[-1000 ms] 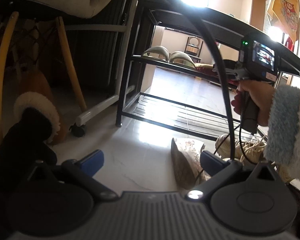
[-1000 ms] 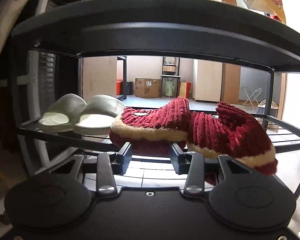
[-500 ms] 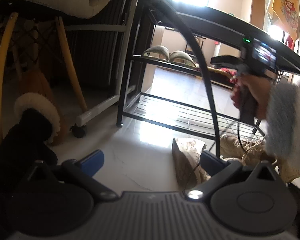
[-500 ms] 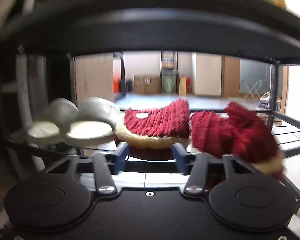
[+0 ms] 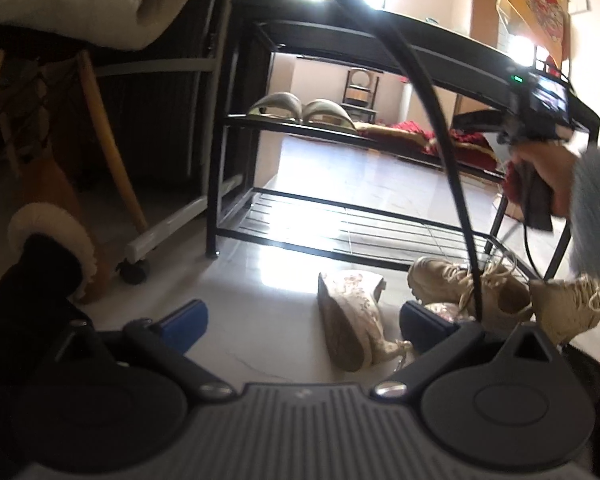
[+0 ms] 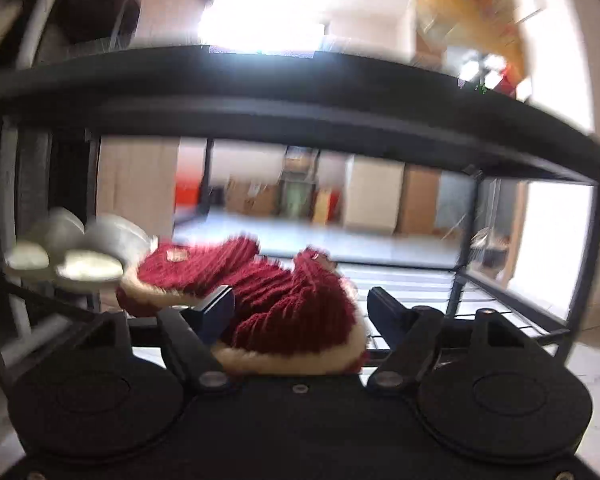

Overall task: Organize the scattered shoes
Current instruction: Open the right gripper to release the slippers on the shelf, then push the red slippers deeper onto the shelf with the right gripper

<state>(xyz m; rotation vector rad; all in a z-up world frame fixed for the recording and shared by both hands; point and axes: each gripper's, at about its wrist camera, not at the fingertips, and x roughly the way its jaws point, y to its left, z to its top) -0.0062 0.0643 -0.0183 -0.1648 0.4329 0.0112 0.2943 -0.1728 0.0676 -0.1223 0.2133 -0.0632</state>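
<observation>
Left wrist view: left tool [image 5: 303, 320] hangs low over the pale floor [image 5: 260, 304], fingers spread wide, nothing between them. Floral slipper [image 5: 350, 316] lies on its side on the floor between the fingertips' line, near the right finger. Two beige sneakers [image 5: 476, 288] sit just beside it to the right, in front of the black shoe rack [image 5: 228, 152]. Grey slippers [image 5: 300, 106] on the rack's middle shelf at left, red plush slippers [image 5: 404, 132] further right on the same shelf. Right hand [image 5: 548, 180] holds the right tool's handle up by that shelf. Black boot with fleece cuff [image 5: 40, 256] at far left by a wooden chair leg [image 5: 112, 148].

Right wrist view, blurred: right tool [image 6: 300, 304] wide open, fingers either side of the nearer red plush slipper [image 6: 296, 308] on the middle shelf; contact cannot be told. Second red slipper [image 6: 188, 272] just left of it, touching; grey slippers [image 6: 68, 248] at far left of the shelf.
</observation>
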